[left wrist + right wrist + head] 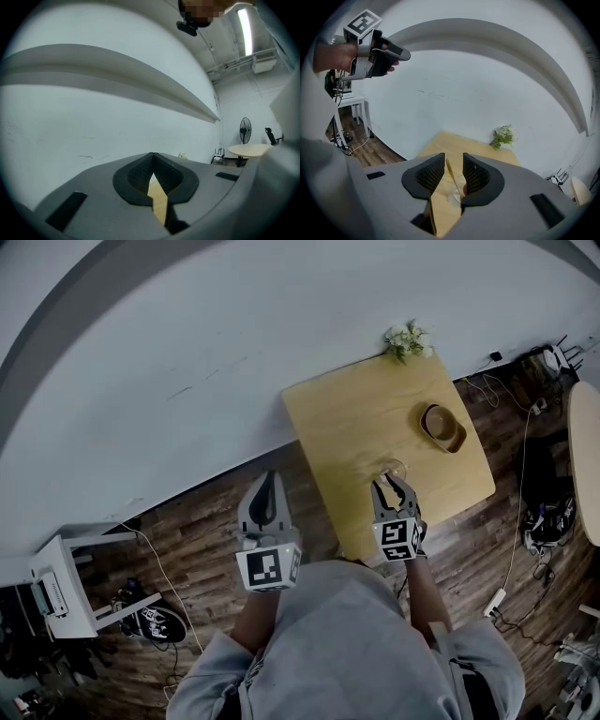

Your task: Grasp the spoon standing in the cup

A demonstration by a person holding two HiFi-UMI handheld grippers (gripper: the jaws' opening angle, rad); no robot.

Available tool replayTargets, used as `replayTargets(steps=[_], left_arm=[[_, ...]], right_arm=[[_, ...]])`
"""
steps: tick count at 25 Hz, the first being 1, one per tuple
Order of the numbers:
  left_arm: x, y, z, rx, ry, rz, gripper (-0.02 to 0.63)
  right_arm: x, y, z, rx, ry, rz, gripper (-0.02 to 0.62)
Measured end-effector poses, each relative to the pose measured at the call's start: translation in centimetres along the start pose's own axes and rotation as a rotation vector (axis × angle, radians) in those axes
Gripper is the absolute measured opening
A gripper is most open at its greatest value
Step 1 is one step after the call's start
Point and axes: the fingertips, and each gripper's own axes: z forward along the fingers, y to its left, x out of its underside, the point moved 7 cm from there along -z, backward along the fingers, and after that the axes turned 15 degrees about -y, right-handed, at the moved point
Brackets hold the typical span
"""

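Note:
On the near part of a square wooden table (366, 409) stands a clear glass cup (395, 468). In the right gripper view a thin light spoon (450, 171) leans up out of the cup (456, 196), and its handle passes between my right gripper's (453, 165) jaws. The jaws stand apart with a gap on both sides of the handle. From the head view the right gripper (394, 486) reaches over the cup from the table's near edge. My left gripper (268, 486) hangs left of the table above the floor, its jaws shut with nothing in them.
A brown bowl (442, 426) sits on the table's right side, and a small bunch of white flowers (407, 339) lies at its far corner by the white wall. A white stand (66, 587) stands far left. Cables and a power strip (495, 601) lie right.

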Motion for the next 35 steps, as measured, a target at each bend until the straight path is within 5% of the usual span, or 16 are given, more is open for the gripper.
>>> replayTargets(steps=[7, 25, 35], left_arm=[[-0.1, 0.5, -0.4, -0.043, 0.013, 0.020, 0.002], [-0.3, 2.1, -1.5, -0.108, 0.033, 0.054, 0.002], [-0.2, 2.6, -1.6, -0.105, 0.035, 0.054, 0.001]], right_arm=[[2.1, 1.0, 1.3, -0.071, 0.051, -0.026, 0.117], [4.7, 1.0, 3.3, -0.097, 0.109, -0.052, 0.117], [4.9, 1.0, 3.2, -0.026, 0.088, -0.062, 0.020]])
